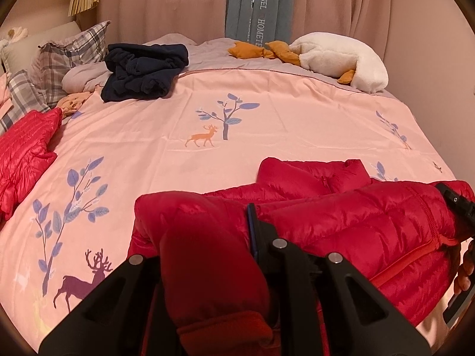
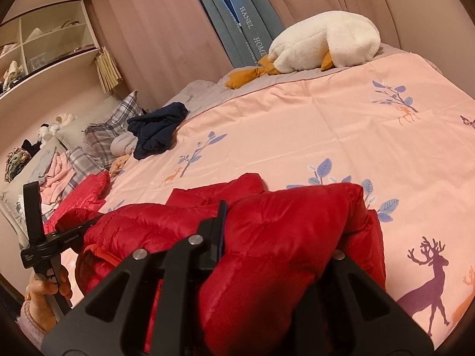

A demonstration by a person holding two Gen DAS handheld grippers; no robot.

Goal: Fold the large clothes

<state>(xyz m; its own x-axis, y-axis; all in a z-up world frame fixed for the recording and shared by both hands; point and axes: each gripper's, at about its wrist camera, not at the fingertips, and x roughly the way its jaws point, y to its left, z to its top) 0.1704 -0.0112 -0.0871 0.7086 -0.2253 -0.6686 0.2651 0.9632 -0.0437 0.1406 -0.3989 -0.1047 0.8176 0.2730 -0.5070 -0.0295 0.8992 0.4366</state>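
A red puffer jacket [image 1: 356, 222] lies bunched at the near edge of the pink deer-print duvet [image 1: 267, 124]. My left gripper [image 1: 207, 228] is shut on a fold of the jacket; one dark finger [image 1: 252, 225] shows and red fabric covers the other. In the right wrist view the same jacket [image 2: 142, 225] drapes over my right gripper [image 2: 279, 231], which is shut on it; only its left finger [image 2: 221, 222] is visible. The left gripper [image 2: 89, 222] bites the jacket's left end, held by a hand [image 2: 47, 290]. Part of the right gripper's body [image 1: 458, 204] shows at the jacket's right end.
A second red quilted garment [image 1: 23, 154] lies at the bed's left side. A navy garment [image 1: 142, 71] sits crumpled by plaid pillows [image 1: 68, 53]. A white plush goose [image 1: 341, 56] rests at the far edge. Shelves [image 2: 44, 38] stand beyond the headboard.
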